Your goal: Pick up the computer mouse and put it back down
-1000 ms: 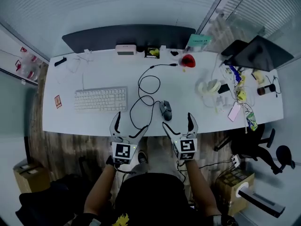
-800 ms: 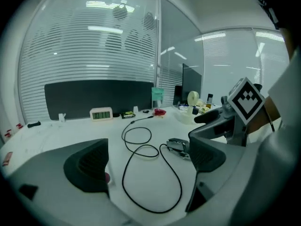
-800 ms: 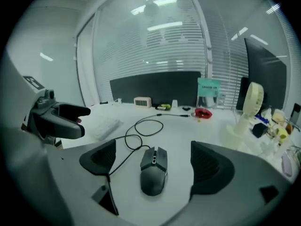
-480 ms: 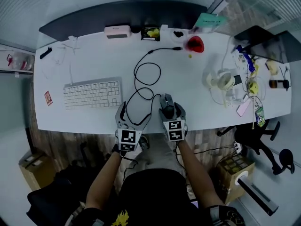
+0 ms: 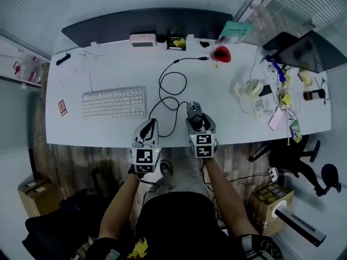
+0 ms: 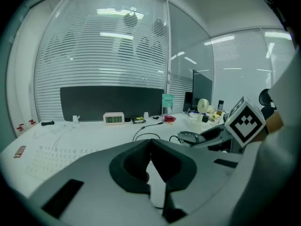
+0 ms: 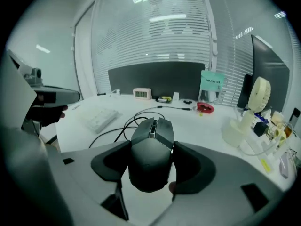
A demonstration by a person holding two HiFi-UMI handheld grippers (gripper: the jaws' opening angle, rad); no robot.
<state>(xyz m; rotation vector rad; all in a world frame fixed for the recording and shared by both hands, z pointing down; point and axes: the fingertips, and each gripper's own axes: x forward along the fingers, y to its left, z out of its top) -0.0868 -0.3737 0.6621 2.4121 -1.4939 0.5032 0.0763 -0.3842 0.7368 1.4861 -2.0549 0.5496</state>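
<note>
I am holding my right tongs point(image 7: 149, 163) around the computer mouse point(image 7: 150, 147). Their jaws have just been closing, and the dark pads are now pinching the mouse by its two flanks. The mouse is sitting on the white tabletop point(image 5: 108, 69) near its front edge, to the right of the keyboard point(image 5: 114, 102), with its nose pointing away from me. Its black cable point(image 5: 172, 85) is looping across the tabletop towards the back, where a small clock point(image 5: 142, 39) is standing against the dark panel.

My left tongs point(image 6: 150, 155) are pressed together, the two pads meeting at their tips with nothing between them. In the head view they are hanging over the front edge of the tabletop, just left of the right tongs and apart from the mouse. From the left gripper view I am seeing the right tongs' marker cube point(image 6: 245, 121) close on the right.
</note>
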